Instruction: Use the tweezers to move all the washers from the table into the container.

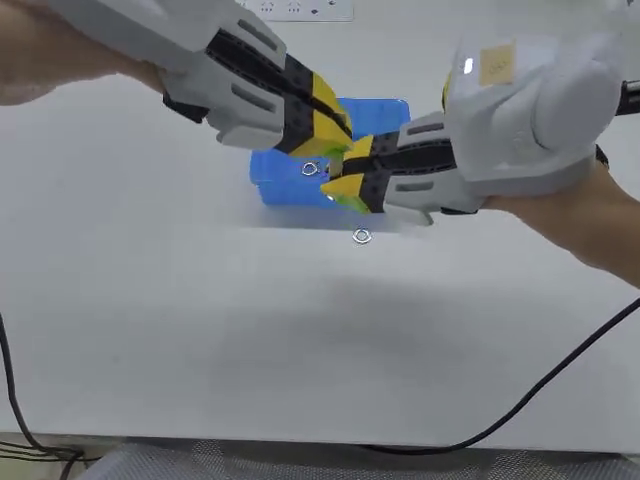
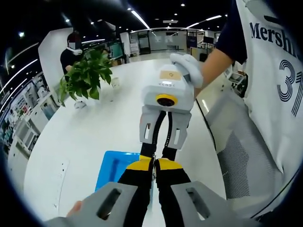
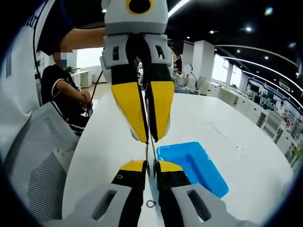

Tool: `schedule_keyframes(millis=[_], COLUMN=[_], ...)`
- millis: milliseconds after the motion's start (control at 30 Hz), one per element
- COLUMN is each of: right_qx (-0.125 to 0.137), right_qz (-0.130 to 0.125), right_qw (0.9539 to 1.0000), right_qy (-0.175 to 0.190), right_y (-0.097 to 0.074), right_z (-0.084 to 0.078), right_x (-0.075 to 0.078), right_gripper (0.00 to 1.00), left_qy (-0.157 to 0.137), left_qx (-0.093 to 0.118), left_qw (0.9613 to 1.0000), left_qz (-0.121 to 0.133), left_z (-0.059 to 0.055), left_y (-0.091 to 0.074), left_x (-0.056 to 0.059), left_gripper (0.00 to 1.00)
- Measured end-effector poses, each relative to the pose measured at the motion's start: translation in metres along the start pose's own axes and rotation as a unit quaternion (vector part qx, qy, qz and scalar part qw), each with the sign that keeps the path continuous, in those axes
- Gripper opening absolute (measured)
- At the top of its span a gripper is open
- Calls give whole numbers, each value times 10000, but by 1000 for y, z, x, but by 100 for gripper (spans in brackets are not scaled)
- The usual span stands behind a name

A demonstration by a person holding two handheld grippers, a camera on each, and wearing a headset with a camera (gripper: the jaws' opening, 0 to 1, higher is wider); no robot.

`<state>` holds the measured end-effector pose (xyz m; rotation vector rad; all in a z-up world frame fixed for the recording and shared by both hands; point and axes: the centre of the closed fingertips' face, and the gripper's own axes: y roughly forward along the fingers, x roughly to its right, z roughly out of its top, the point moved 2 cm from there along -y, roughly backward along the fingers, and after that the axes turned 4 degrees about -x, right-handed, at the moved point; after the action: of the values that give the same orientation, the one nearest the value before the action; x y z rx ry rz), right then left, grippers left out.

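Tips meet above the blue container: right gripper fingers clenched on the tweezers, left gripper fingers seemingly too. One washer inside the container, a second washer on the desk just outside it.

White counter carries a blue container toward its far middle. 1 washer lies on the bare surface just in front of the container, apart from it. A black cable crosses the near right corner; a second cable runs along the near left edge
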<state>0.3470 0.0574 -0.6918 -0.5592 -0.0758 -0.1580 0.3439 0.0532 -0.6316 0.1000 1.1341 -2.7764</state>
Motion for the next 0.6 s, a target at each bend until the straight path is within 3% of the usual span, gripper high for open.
schedule_keyframes(millis=[133,367,467,600], right_qx=[51,2,-43,-110], right_qz=[-128,-270,-258,-249], right_qw=[9999,9996,9996,9996], right_qy=[-64,-108,-100,-87], right_y=[-1,1,6,10], right_z=[5,2,-5,-13], right_x=[17,42,54,59], right_gripper=[10,10,10,10], left_qy=[124,105,43,-1], left_qx=[10,79,119,126], left_qw=[9999,9998,9998,9999], left_qz=[79,155,133,74], left_z=[7,6,4,-1], left_y=[0,9,15,24], left_x=[-14,-40,-47,-52], left_gripper=[7,7,7,7])
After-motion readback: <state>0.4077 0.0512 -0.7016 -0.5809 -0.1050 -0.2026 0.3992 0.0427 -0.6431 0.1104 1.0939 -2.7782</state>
